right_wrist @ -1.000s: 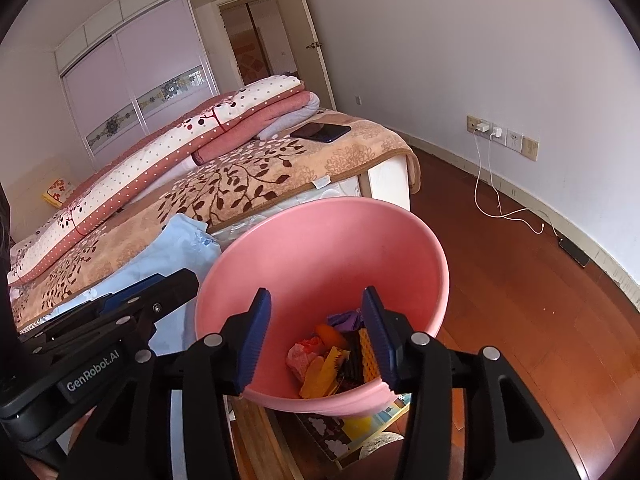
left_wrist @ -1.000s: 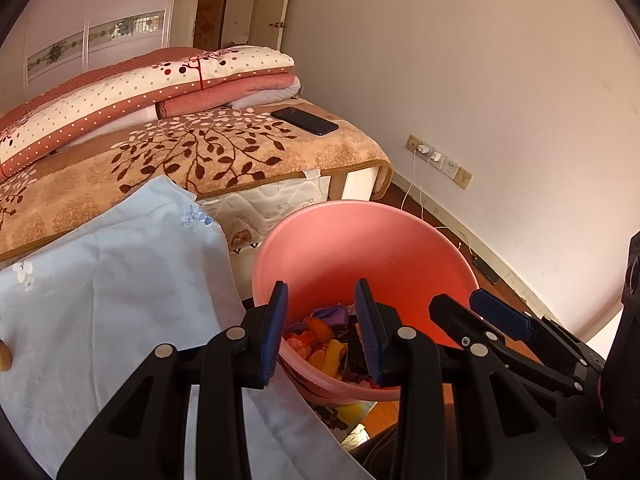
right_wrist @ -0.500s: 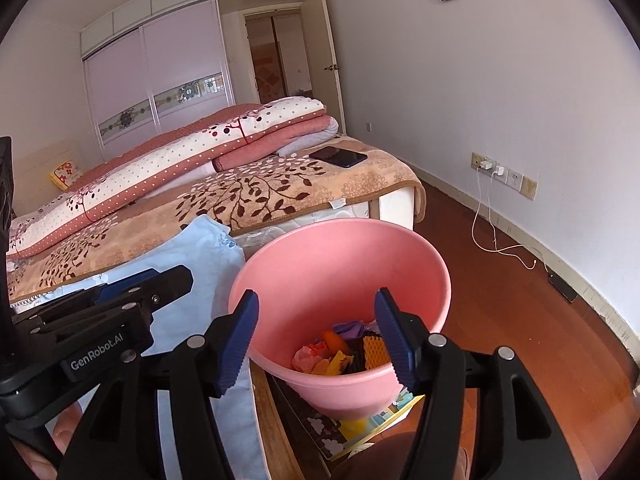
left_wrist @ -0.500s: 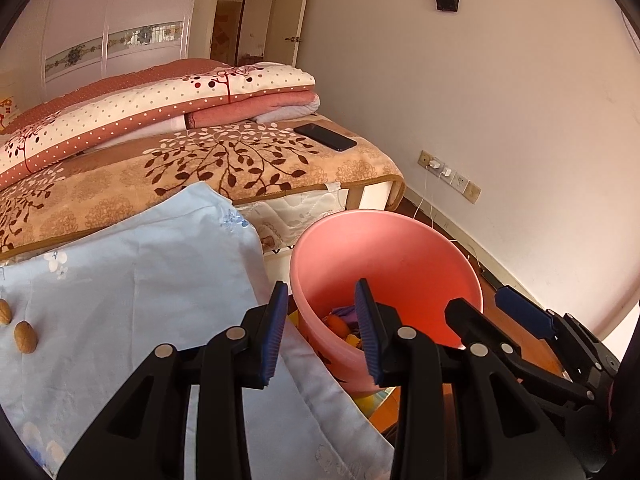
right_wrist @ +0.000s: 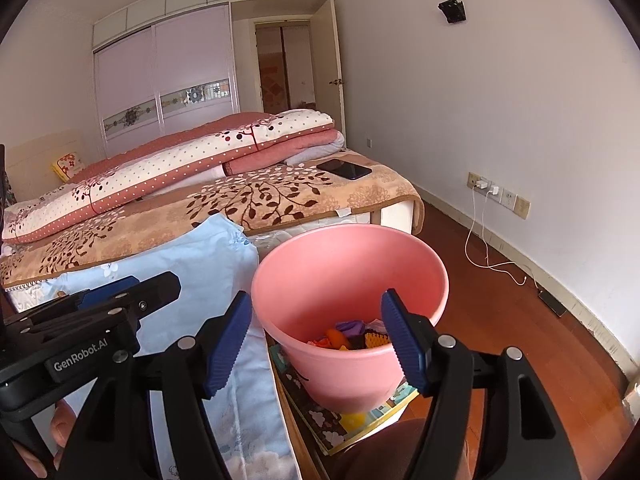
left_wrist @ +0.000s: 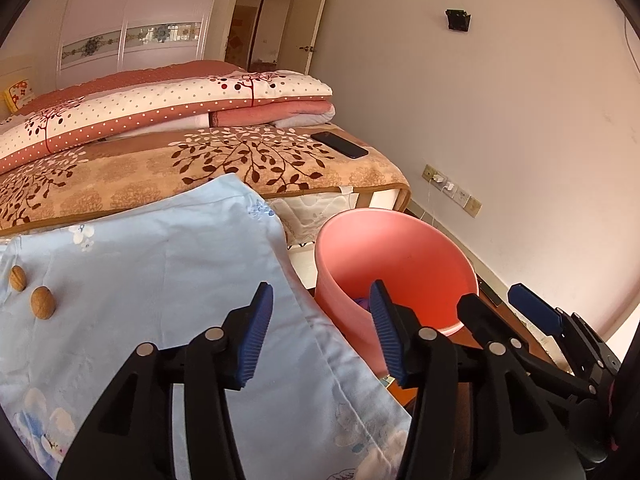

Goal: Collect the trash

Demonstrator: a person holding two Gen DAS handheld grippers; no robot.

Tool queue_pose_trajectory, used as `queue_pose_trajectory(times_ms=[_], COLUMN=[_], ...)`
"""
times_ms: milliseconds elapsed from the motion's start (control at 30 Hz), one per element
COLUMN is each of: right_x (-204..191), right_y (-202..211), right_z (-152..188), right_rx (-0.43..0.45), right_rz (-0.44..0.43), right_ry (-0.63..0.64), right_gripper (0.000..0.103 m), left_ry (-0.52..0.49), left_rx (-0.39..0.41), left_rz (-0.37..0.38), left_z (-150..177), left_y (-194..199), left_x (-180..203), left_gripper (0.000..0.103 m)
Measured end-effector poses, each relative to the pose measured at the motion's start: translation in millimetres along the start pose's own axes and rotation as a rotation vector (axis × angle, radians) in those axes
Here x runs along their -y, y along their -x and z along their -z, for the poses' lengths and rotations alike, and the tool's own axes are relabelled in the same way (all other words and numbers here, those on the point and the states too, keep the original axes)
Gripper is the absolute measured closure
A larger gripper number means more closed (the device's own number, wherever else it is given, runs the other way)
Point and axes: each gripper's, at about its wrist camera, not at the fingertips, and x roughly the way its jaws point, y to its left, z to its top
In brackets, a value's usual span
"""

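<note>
Bed (right_wrist: 280, 200): fills the far left of the room, under a tan blanket with a brown leaf pattern
Folded quilts (right_wrist: 192, 156): stacked along the bed, pink and white with dots
Floor (right_wrist: 500, 320): dark red wood, running to the white wall on the right
Blue cloth (left_wrist: 160, 280): pale blue with white flowers, spread over the near surface, its right edge just beside the bucket
Pink bucket (right_wrist: 352, 280): stands beside the blue cloth on a colourful printed mat (right_wrist: 360, 416), below the foot of the bed; its mouth is open to both cameras
Trash (right_wrist: 352, 338): the collected pieces lie at the bottom of the pink bucket, orange, purple and yellow bits in a small heap; what each one is cannot be told
Left gripper (left_wrist: 320, 332): blue-padded jaws spread wide with nothing between them, hovering over the edge of the blue cloth and the near rim of the bucket
Right gripper (right_wrist: 316, 344): jaws spread wide and empty, framing the bucket from the near side, just right of the left gripper
Phone (right_wrist: 344, 169): black, flat on the blanket near the foot corner of the bed
Walnuts (left_wrist: 42, 302): two brown ones, near each other, on the left part of the blue cloth, well apart from the bucket
Charger (right_wrist: 482, 185): white, plugged into a wall socket, its cable trailing to the floor
</note>
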Motion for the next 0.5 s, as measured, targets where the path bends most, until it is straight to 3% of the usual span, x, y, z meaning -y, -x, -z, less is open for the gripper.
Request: queue_pose_trajectory(times_ms=[233,500], right_x=[-7.6,-9.9], right_y=[10.9,16.4], right_z=[8.5,16.4], right_rx=[0.026,0.044], right_rz=[-0.001,0.026], right_ry=[-0.01,-0.01], right_gripper=[0.029,0.027], left_ry=[-0.024,-0.042], left_rx=[0.057,0.104], left_rz=[-0.043,-0.071], left_z=[8.7,19.6], left_y=[18.8,32.1], left_x=[-3.7,-2.3], left_gripper=[0.052,0.052])
